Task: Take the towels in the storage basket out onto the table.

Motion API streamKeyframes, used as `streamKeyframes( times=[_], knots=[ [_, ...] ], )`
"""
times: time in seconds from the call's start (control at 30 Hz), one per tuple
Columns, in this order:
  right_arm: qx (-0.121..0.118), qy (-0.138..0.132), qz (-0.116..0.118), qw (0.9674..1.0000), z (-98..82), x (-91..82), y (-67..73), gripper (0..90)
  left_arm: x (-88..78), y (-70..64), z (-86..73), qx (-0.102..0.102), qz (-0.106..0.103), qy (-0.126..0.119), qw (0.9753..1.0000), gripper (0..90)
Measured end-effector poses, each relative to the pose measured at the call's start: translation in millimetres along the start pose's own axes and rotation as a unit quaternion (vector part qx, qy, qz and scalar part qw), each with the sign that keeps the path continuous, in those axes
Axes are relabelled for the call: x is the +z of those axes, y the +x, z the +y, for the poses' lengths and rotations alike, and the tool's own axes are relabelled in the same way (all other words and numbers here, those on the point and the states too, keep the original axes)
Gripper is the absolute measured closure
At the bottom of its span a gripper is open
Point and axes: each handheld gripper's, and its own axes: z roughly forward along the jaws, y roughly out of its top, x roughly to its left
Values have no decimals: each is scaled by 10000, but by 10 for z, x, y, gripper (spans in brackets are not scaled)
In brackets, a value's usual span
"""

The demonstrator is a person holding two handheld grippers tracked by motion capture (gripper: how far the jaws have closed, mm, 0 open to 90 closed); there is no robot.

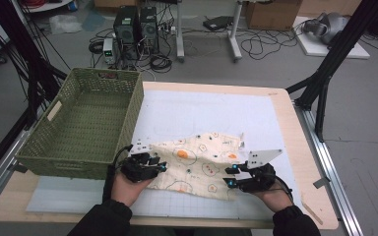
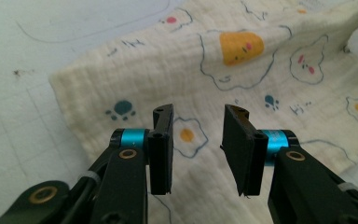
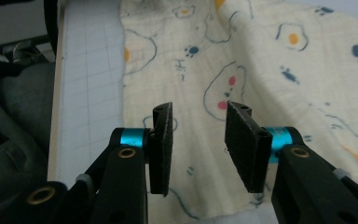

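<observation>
A cream muslin cloth point(image 1: 197, 164) printed with fried eggs and paw marks lies rumpled near the worktop's point(image 1: 280, 105) front edge. The left gripper point(image 1: 158, 164) and right gripper point(image 1: 230, 176) flank it, jaws parted, gripping nothing. A green woven basket point(image 1: 81, 125) occupies the left edge.

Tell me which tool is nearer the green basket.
Left. The left tool sits at the cloth's left edge, right beside the green basket's near corner. The right tool is at the cloth's right side, with the cloth between it and the basket.
</observation>
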Motion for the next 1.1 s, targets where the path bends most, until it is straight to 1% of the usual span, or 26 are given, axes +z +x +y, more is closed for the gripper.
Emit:
streamKeyframes(
  times=[0.03, 0.07, 0.13, 0.23, 0.3, 0.4, 0.47, 0.5, 0.57, 0.67, 0.73, 0.8, 0.93, 1.1],
  knots=[
    [-9, 20, 9, 10000, -11, 14, 10, 608, 3, -9, -13, 50, 9, 52, 10000, 628],
    [34, 21, 49, 10000, -28, 30, 19, 608, 9, -19, -29, 109, 24, 106, 9999, 626],
    [38, 91, 44, 9999, -63, 60, 26, 608, 12, -25, -59, 205, 64, 208, 9996, 625],
    [110, 197, 88, 9997, -119, 111, 22, 608, 20, -6, -101, 186, 34, 279, 9994, 625],
    [115, 273, 114, 9995, -138, 148, 21, 608, 40, 5, -123, 218, 33, 383, 9990, 625],
    [94, 367, 141, 9992, -149, 191, 28, 622, 50, 8, -134, 281, 25, 358, 9990, 629],
    [99, 447, 123, 9989, -159, 221, 28, 643, 49, 8, -138, 345, 58, 361, 9987, 652],
    [87, 428, 92, 9990, -161, 225, 30, 666, 47, 15, -141, 381, 67, 359, 9986, 673],
    [85, 426, 32, 9991, -163, 226, 31, 708, 45, 37, -143, 328, 46, 349, 9988, 710],
    [145, 392, -11, 9991, -175, 224, 17, 757, 39, 89, -144, 215, -30, 351, 9991, 781],
    [132, 392, -46, 9991, -175, 224, 13, 778, 39, 107, -147, 191, -44, 334, 9992, 813],
    [125, 393, -44, 9991, -177, 223, 11, 812, 41, 107, -148, 231, -33, 339, 9992, 843],
    [190, 341, -22, 9992, -192, 221, 3, 830, 42, 103, -151, 231, -31, 327, 9992, 861],
    [197, 326, -37, 9993, -193, 223, -2, 835, 42, 113, -157, 206, -79, 297, 9993, 868]
  ],
)
